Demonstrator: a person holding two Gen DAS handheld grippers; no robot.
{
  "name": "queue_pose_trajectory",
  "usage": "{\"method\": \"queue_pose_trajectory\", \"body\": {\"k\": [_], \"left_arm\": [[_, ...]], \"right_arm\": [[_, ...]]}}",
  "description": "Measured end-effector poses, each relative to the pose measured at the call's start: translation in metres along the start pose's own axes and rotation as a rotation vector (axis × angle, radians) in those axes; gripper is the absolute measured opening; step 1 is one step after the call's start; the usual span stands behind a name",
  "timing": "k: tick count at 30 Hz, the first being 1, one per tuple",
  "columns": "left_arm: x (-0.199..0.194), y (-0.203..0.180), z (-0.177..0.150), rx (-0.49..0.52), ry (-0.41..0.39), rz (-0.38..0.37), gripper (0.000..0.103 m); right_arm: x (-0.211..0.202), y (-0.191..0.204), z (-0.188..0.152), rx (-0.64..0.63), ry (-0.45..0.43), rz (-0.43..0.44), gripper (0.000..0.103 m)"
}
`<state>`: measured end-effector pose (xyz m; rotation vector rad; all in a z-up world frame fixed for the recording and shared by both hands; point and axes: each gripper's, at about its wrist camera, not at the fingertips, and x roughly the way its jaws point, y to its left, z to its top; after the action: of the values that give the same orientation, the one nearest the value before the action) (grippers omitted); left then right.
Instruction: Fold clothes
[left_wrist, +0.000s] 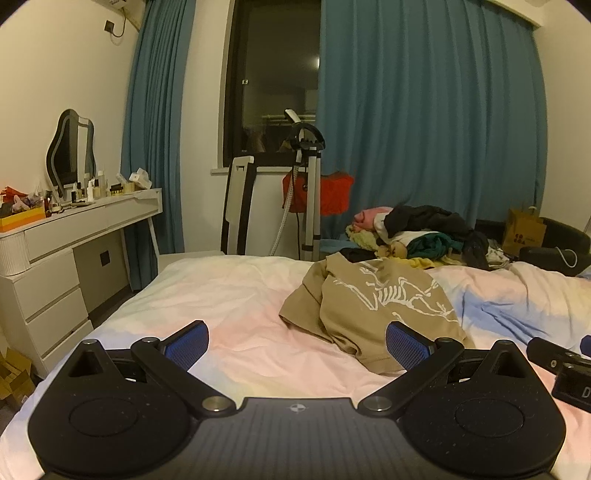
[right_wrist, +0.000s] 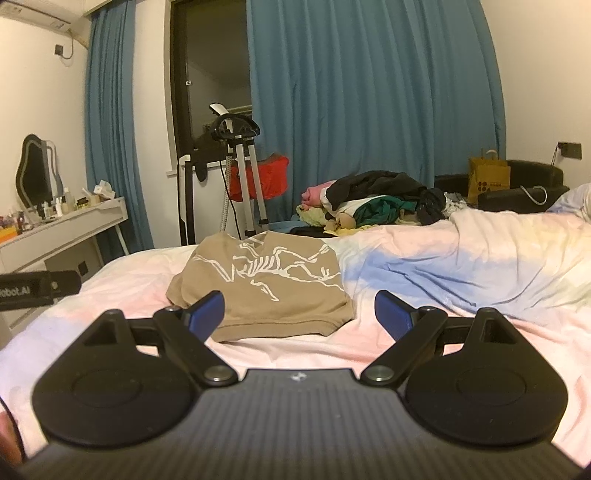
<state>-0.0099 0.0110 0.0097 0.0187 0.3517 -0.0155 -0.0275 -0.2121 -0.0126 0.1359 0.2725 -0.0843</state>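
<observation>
Two wrist views across a bed (left_wrist: 221, 295) made up with a pale pastel duvet. A tan T-shirt (left_wrist: 373, 314) printed with a white skeleton motif lies crumpled near the middle of the bed, bunched into soft ridges, with its ribbed hem (right_wrist: 273, 326) turned toward the cameras; it is neither spread flat nor folded. Behind it, at the far edge, sits a mixed heap of clothes (right_wrist: 380, 203) (black, green, yellow and pink pieces, tangled together). The left gripper (left_wrist: 297, 345) is spread wide with nothing between its blue pads, its right-hand finger overlapping the shirt's near corner in the picture; whether it touches the cloth cannot be told. The right gripper (right_wrist: 299, 314) likewise stands fully apart and empty, low over the duvet, with the hem just ahead of it. The scene fits either a shirt dropped here for folding or one pulled aside from the heap, so only the handling can be judged: thin jersey such as this is best pinched at two separated points on one edge, hem corners or shoulders, each pad pair closing on a single layer, then drawn apart and laid taut so the ridges flatten before any crease is made. A dresser (left_wrist: 74, 229) and blue curtains (left_wrist: 424, 129) frame the room.
</observation>
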Motion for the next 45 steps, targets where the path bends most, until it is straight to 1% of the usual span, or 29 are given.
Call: {"method": "queue_pose_trajectory", "body": {"k": [3, 10, 17, 21, 23, 25, 26, 29, 32, 34, 35, 37, 38, 40, 43, 45], "left_arm": [[-0.001, -0.002, -0.001, 0.005, -0.012, 0.002, 0.103], [-0.004, 0.0, -0.002, 0.005, -0.027, -0.007, 0.103], [-0.009, -0.003, -0.002, 0.038, -0.06, 0.014, 0.103], [-0.009, -0.003, -0.002, 0.038, -0.075, 0.006, 0.103], [-0.009, -0.005, -0.002, 0.05, -0.082, 0.02, 0.103], [-0.011, -0.007, -0.003, 0.069, -0.099, 0.056, 0.103], [-0.012, -0.007, -0.003, 0.072, -0.107, 0.061, 0.103], [-0.011, -0.004, -0.003, 0.061, -0.104, 0.057, 0.103], [-0.004, -0.001, -0.003, 0.052, -0.085, 0.055, 0.103], [0.003, 0.001, -0.002, 0.052, -0.068, 0.04, 0.103], [0.009, 0.001, 0.0, 0.056, -0.054, 0.015, 0.103], [0.02, 0.0, 0.004, 0.065, -0.027, -0.033, 0.103], [0.027, -0.002, 0.005, 0.075, -0.007, -0.062, 0.103], [0.046, -0.014, 0.007, 0.134, 0.048, -0.131, 0.103], [0.076, -0.041, -0.003, 0.294, 0.082, -0.167, 0.103], [0.099, -0.062, -0.017, 0.414, 0.124, -0.195, 0.103]], "right_arm": [[-0.001, 0.002, -0.001, -0.015, -0.002, -0.002, 0.09], [0.0, -0.001, -0.001, -0.003, 0.007, -0.002, 0.09], [0.0, -0.001, 0.0, -0.002, 0.011, -0.004, 0.09], [0.001, -0.001, 0.001, 0.009, -0.001, -0.021, 0.09], [0.004, 0.002, 0.008, 0.023, -0.008, -0.053, 0.09], [0.003, 0.008, 0.02, 0.06, -0.037, -0.067, 0.09], [0.002, 0.011, 0.029, 0.083, -0.058, -0.068, 0.09], [-0.001, 0.022, 0.058, 0.146, -0.141, -0.061, 0.09], [0.001, 0.022, 0.088, 0.214, -0.217, -0.03, 0.09], [0.003, 0.018, 0.096, 0.2, -0.255, -0.032, 0.09], [0.005, 0.014, 0.098, 0.189, -0.272, -0.035, 0.09], [0.013, 0.003, 0.092, 0.175, -0.266, -0.063, 0.09], [0.018, -0.005, 0.085, 0.174, -0.251, -0.089, 0.09], [0.028, -0.025, 0.067, 0.188, -0.208, -0.133, 0.09], [0.048, -0.046, 0.047, 0.22, -0.101, -0.157, 0.09], [0.057, -0.055, 0.037, 0.239, -0.064, -0.175, 0.09]]}}
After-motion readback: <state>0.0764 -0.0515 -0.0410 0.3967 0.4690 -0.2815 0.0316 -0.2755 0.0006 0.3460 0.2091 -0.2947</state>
